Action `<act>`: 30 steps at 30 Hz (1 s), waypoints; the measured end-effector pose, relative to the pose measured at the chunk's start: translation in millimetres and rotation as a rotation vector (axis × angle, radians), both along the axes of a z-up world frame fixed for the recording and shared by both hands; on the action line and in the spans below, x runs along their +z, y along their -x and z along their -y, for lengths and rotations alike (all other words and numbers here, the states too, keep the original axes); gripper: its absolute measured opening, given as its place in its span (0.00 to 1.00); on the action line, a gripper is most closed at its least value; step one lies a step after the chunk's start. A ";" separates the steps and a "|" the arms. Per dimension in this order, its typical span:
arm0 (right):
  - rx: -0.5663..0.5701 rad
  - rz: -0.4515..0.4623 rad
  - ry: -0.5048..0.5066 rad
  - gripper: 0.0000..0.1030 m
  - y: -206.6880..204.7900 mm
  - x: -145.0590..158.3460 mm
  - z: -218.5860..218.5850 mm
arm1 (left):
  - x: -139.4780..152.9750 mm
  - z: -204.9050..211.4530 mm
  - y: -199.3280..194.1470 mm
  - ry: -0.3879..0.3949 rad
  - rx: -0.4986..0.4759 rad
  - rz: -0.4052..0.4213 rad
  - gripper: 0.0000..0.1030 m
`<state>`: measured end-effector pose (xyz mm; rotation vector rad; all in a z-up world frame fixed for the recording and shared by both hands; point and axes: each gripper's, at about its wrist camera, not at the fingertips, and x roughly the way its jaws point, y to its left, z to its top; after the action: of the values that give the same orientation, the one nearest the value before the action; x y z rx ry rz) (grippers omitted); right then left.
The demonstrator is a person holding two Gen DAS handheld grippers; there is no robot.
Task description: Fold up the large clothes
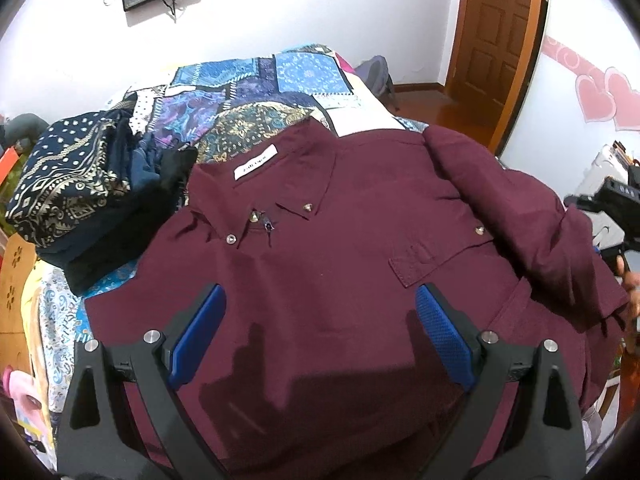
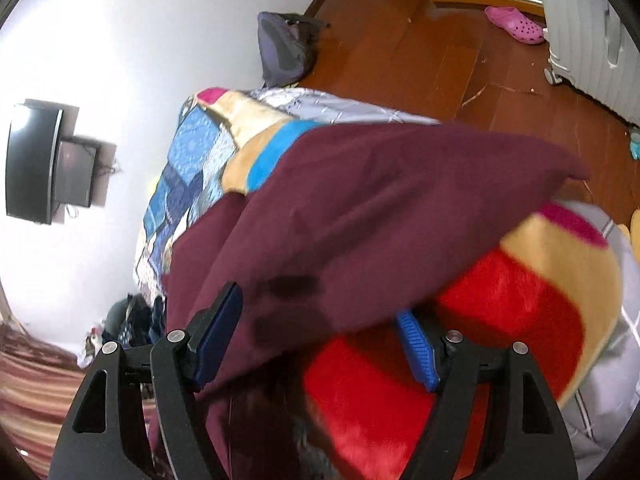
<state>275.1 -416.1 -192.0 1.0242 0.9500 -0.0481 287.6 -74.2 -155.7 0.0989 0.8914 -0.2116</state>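
A maroon button-down shirt lies front up on the bed, its collar and white label toward the far side. Its right sleeve is folded in over the body. My left gripper hovers open over the shirt's lower chest, with nothing between its blue pads. In the right wrist view, which is blurred, a maroon fold of the shirt drapes across my right gripper. Its jaws stand wide apart, and cloth lies over both pads without being pinched. From the left wrist view the right gripper's black body shows at the shirt's right edge.
A stack of folded dark patterned clothes sits left of the shirt on the patchwork bedspread. A red and yellow blanket hangs at the bed's near side. Wooden floor holds a grey backpack and a pink clog.
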 end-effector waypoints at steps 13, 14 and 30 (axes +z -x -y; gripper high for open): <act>0.021 0.001 0.256 0.12 -24.2 34.0 -6.2 | -0.3 -30.5 -7.3 0.060 0.060 -0.003 0.93; 0.028 0.020 0.269 0.11 -24.3 43.0 -9.4 | 1.5 -33.7 -6.4 0.070 0.063 0.001 0.93; 0.492 0.435 0.451 0.09 -23.1 189.1 -224.0 | 50.7 -117.5 34.9 0.202 0.160 0.177 0.93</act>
<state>298.2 -192.1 -2.9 0.3434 0.7204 0.3442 252.7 43.3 -105.1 -0.1398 0.6936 -0.1401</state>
